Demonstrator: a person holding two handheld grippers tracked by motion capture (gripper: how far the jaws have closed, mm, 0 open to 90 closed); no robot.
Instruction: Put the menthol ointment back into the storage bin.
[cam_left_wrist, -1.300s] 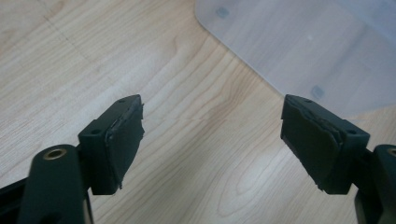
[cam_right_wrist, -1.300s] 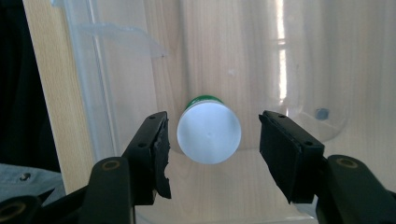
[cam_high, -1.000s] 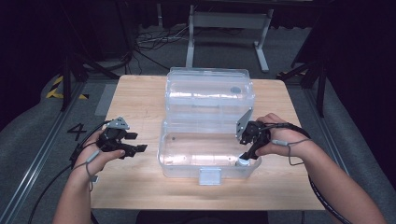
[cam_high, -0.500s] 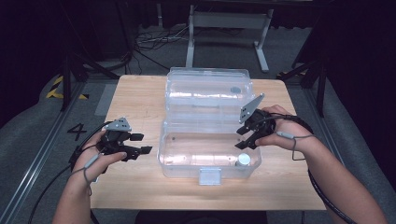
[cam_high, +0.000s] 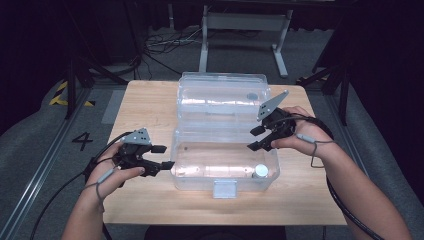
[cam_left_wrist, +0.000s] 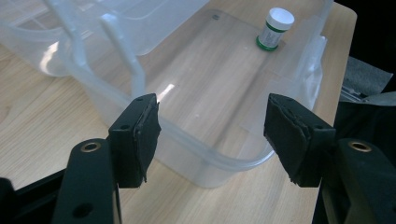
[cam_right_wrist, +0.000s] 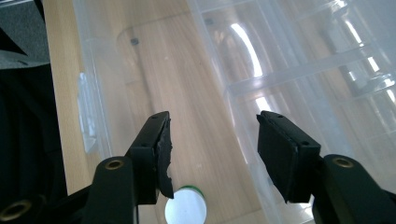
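Note:
A clear plastic box (cam_high: 182, 170) stands open on the wooden table, its lid (cam_high: 222, 95) hinged back behind it. A small bottle with a white cap (cam_high: 259, 171) stands upright in the box's front right corner. My right gripper (cam_high: 256, 138) hovers open above the right part of the box; in the right gripper view its jaws (cam_right_wrist: 212, 149) are empty and the bottle's cap (cam_right_wrist: 186, 211) lies just below them. My left gripper (cam_high: 164, 156) is open at the box's left wall. The box's near corner (cam_left_wrist: 210, 161) lies beyond its empty jaws (cam_left_wrist: 212, 135), with the bottle (cam_left_wrist: 275, 27) at the far end.
A white latch (cam_high: 224, 189) hangs at the middle of the box's front wall. Bare table (cam_high: 145, 105) lies left of the box, with a narrower strip to its right. Metal stands and cables are on the floor behind the table.
My right gripper has risen and drawn back from the bottle, which stays standing in the box. My left gripper has moved right, up to the box's left wall.

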